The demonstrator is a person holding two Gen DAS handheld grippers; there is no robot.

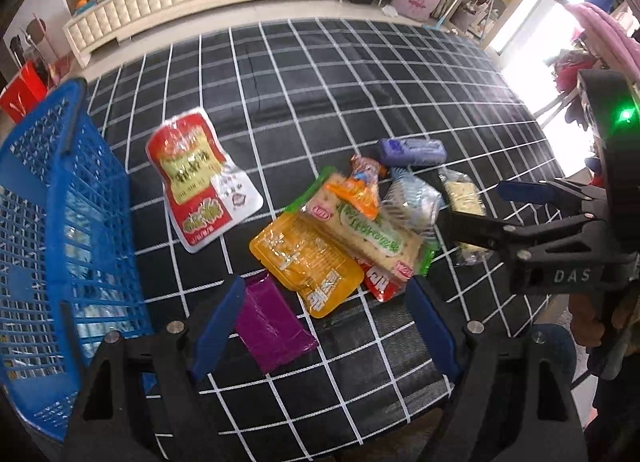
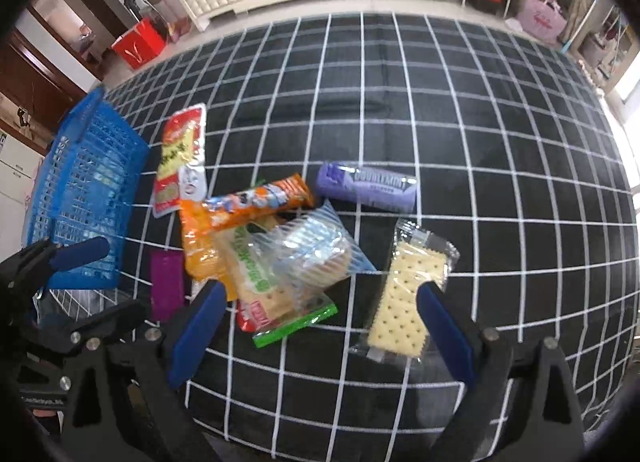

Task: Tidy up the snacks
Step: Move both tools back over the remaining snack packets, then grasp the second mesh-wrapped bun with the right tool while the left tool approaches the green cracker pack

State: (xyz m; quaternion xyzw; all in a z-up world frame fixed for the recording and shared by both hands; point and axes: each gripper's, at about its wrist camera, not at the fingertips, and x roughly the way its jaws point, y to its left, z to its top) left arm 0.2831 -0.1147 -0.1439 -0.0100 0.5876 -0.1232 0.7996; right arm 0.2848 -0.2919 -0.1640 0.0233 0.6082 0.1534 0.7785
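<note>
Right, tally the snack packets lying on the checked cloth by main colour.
Red packets: 2
Purple packets: 2
Yellow packet: 1
Orange bar: 1
Green-edged cracker pack: 1
Clear packets: 2
Total: 9

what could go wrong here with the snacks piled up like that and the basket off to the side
The packets in the middle overlap: the orange wrapper lies across the green-edged cracker pack, so a grasp there may lift or drag two at once. The clear cracker pack lies between the open fingers of the right gripper; a hard squeeze could snap the crackers. The purple packet lies flat on the cloth by the left gripper, so the fingers may slide over it.
</note>
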